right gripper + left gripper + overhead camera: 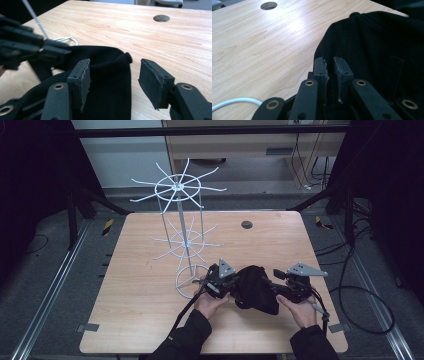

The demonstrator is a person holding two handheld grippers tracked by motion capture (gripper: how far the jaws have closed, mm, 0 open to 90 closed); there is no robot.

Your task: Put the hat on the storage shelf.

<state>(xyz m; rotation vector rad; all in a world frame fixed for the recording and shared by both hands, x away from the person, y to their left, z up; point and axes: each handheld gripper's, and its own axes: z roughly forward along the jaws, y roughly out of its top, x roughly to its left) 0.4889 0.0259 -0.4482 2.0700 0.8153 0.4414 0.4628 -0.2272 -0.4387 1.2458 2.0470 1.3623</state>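
Note:
A black cloth cap lies on the wooden table near its front edge, between the two hands. My left gripper comes at it from the left and is shut on its edge. In the left gripper view, black fabric is pinched between the nearly closed pads. My right gripper is at the cap's right side with its jaws open. In the right gripper view, the cap's edge with its top button lies between the spread pads, which do not press on it. The left gripper shows there too.
A white wire rack with two tiers of radiating hooks stands on a ring base just left of the left gripper. A round cable hole sits at the table's far side. Dark floor, rails and cables surround the table.

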